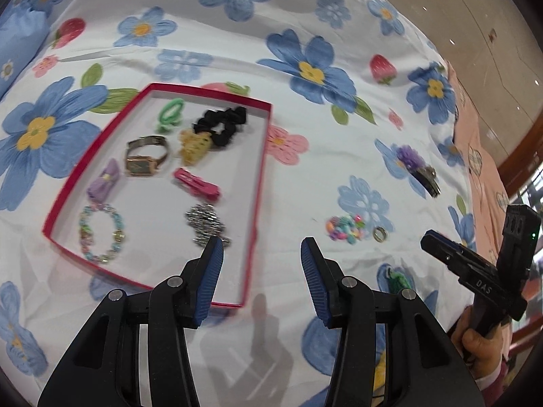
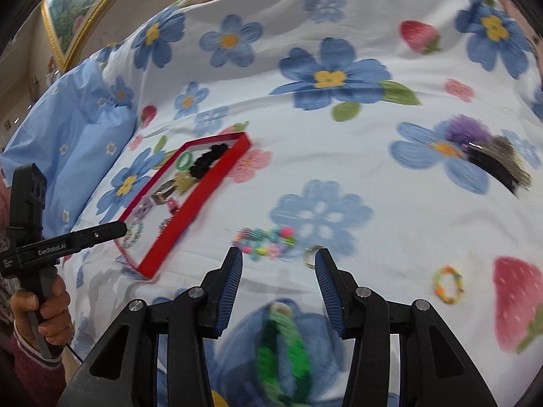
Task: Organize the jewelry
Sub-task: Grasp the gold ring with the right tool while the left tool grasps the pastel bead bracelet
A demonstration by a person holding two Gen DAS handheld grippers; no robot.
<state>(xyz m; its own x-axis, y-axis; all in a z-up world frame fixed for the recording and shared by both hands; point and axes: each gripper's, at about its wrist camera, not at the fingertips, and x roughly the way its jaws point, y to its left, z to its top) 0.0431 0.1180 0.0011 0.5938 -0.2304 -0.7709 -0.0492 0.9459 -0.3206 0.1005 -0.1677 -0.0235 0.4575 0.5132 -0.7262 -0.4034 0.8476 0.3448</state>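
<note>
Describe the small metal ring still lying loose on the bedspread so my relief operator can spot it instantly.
Start at the red tray and look right, onto the flowered bedspread. Beside the multicoloured bead bracelet, on its right, lies the metal ring: a plain band, far smaller than the bracelet.

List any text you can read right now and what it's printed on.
"DAS": on the body of the right tool, left wrist view.
"GenRobot.AI": on the body of the left tool, right wrist view.
Smaller print beside "GenRobot.AI": too small to read.
Watch dial: nothing legible.
</note>
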